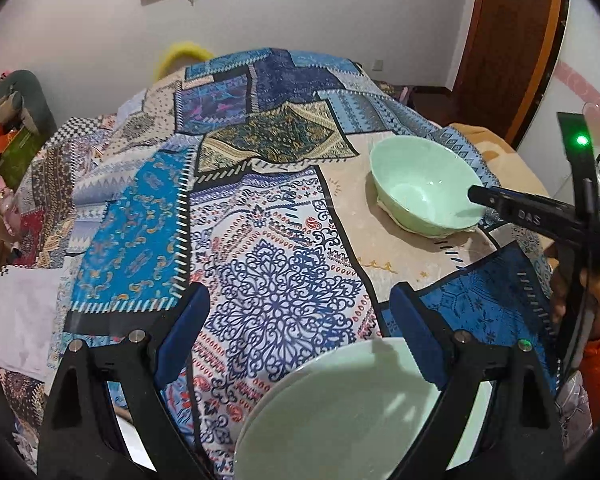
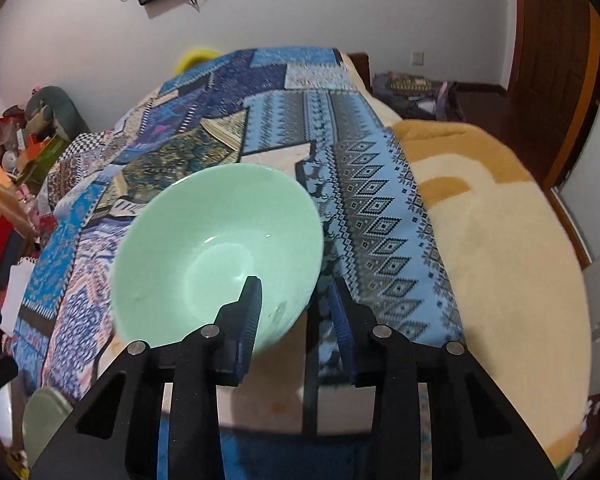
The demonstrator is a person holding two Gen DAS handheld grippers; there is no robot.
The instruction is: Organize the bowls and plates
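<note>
Bowl (image 2: 216, 256) on patterned bedspread (image 2: 380, 208), rim straddled by right tongs (image 2: 296, 304): one finger inside, one outside, gap not visibly closed on the wall. Left tongs (image 1: 300, 320) spread wide, empty, above plate (image 1: 340, 412) at near edge. Best gripped low on the rim wall, squeezed squarely before lifting, kept level.
</note>
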